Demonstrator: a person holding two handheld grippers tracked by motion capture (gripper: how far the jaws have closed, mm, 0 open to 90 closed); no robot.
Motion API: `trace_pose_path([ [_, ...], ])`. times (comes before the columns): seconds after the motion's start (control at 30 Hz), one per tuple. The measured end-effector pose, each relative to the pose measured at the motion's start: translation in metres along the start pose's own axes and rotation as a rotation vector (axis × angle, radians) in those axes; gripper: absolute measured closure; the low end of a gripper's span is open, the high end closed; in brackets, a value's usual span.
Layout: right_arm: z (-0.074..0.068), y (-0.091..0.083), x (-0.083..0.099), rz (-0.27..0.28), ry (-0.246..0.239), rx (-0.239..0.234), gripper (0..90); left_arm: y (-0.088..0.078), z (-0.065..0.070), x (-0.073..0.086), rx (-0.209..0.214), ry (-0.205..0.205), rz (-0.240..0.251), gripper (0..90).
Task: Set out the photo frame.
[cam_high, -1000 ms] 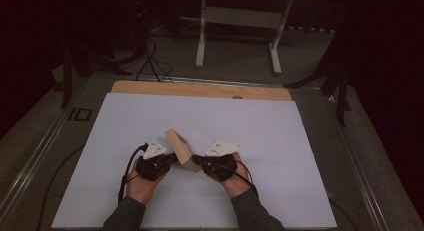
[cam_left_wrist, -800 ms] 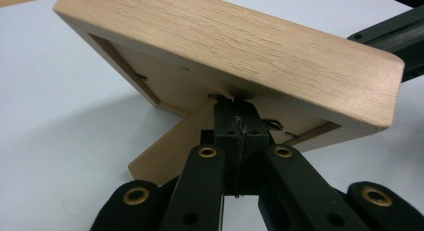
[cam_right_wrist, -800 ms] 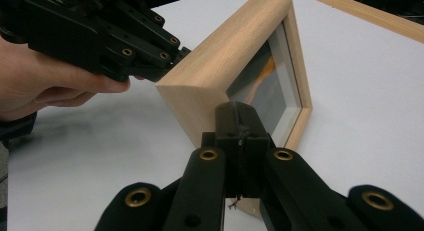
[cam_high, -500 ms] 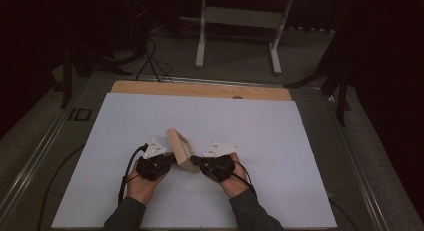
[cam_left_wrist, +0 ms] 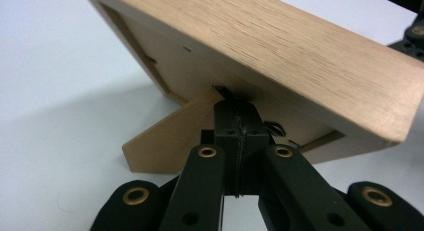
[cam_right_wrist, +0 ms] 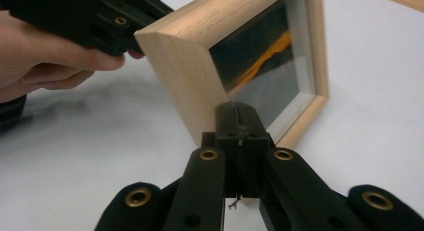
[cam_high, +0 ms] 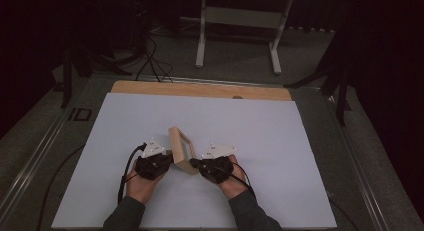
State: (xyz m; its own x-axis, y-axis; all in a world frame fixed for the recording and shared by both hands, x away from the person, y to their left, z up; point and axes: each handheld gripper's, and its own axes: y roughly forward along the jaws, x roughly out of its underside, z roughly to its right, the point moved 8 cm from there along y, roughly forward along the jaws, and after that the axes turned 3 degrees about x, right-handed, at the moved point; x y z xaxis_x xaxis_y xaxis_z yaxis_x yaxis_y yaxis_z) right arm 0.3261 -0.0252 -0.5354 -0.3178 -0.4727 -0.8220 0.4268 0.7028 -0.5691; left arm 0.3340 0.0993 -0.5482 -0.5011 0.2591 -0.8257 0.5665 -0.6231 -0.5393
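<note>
A light wooden picture frame (cam_high: 181, 150) stands tilted on the white board (cam_high: 280, 141), between my two grippers. My left gripper (cam_high: 170, 159) is behind it. In the left gripper view, the left gripper (cam_left_wrist: 235, 108) is shut, its tips against the frame's back (cam_left_wrist: 280, 51) just where the fold-out stand (cam_left_wrist: 170, 136) meets it. My right gripper (cam_high: 193, 164) is at the frame's front. In the right gripper view, the right gripper (cam_right_wrist: 236, 111) is shut, with its tips at the lower front corner of the frame (cam_right_wrist: 185, 66), beside the glass (cam_right_wrist: 270, 66). Nothing is between either pair of jaws.
The white board lies on a table whose wooden strip (cam_high: 200, 89) shows along the far edge. Beyond it on the dark floor stand a white metal leg frame (cam_high: 202, 36) and loose cables (cam_high: 150, 56). The left hand (cam_right_wrist: 50, 56) holds its gripper close behind the frame.
</note>
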Motion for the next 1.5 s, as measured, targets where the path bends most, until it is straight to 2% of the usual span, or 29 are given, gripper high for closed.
trace_pose_path([
  [0.37,-0.014,0.006,-0.001,-0.009,-0.026,-0.032,89.9,-0.001,-0.007,0.001,0.001,-0.039,0.014,89.8],
  [0.6,-0.022,0.01,-0.001,-0.007,-0.047,-0.048,88.9,-0.003,-0.01,0.002,-0.012,-0.036,0.02,89.6],
  [0.7,-0.021,0.01,0.0,-0.011,-0.054,-0.045,88.1,-0.004,-0.012,0.002,-0.022,-0.037,0.021,89.0],
  [0.9,-0.015,0.004,-0.001,0.001,-0.047,-0.033,85.6,-0.015,-0.022,-0.001,-0.037,-0.083,0.053,86.8],
  [1.1,-0.006,-0.002,-0.002,0.011,-0.035,-0.006,79.8,-0.021,-0.023,-0.003,-0.046,-0.074,0.063,81.6],
  [1.4,0.002,-0.007,-0.001,0.014,-0.025,0.017,69.4,-0.04,-0.028,-0.011,-0.061,-0.113,0.115,74.8],
  [1.5,0.003,-0.008,-0.001,0.016,-0.023,0.021,68.7,-0.047,-0.027,-0.015,-0.054,-0.103,0.13,71.7],
])
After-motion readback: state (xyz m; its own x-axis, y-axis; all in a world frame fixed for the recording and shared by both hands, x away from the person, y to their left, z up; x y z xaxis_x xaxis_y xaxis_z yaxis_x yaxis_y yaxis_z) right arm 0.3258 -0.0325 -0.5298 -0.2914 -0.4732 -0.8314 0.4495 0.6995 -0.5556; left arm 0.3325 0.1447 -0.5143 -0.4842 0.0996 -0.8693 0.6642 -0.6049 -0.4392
